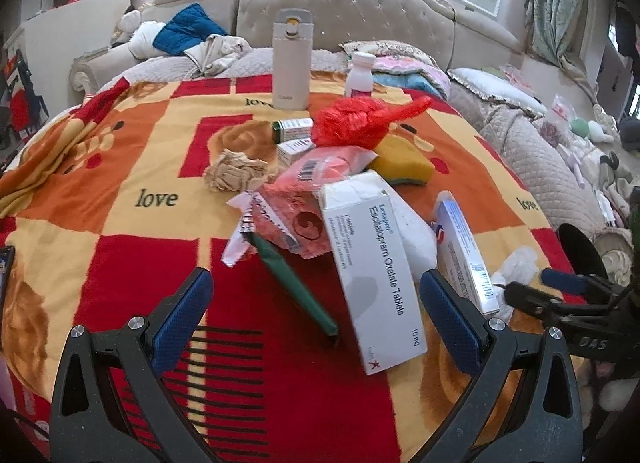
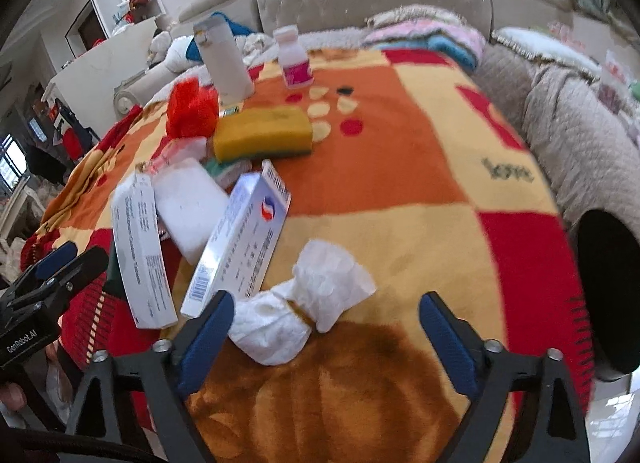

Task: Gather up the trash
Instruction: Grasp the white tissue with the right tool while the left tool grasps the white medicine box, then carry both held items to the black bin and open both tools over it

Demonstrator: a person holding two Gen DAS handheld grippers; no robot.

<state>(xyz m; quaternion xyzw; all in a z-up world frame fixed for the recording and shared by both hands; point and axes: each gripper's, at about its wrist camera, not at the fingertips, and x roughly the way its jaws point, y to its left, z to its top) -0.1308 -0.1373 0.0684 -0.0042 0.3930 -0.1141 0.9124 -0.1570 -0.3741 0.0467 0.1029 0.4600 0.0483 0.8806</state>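
Observation:
A pile of trash lies on a red, orange and yellow blanket (image 1: 120, 167). My left gripper (image 1: 316, 283) is open just above it, with a white tablet box (image 1: 372, 275) and a dark green stick (image 1: 296, 287) between its fingers, neither pressed. My right gripper (image 2: 326, 303) is open around a crumpled white tissue (image 2: 304, 307); its left finger is close against the tissue. A blue and white box (image 2: 240, 247) leans beside the tissue. Further back lie a red plastic bag (image 1: 360, 123), a pink wrapper (image 1: 316, 171), crumpled beige paper (image 1: 234, 173) and a yellow sponge (image 2: 262, 133).
A beige flask (image 1: 291, 59) and a white pill bottle (image 1: 359, 75) stand at the far side of the blanket, with two small boxes (image 1: 292, 129) in front. A tufted headboard (image 1: 344, 11), pillows and clothes lie behind. The blanket drops off at the right.

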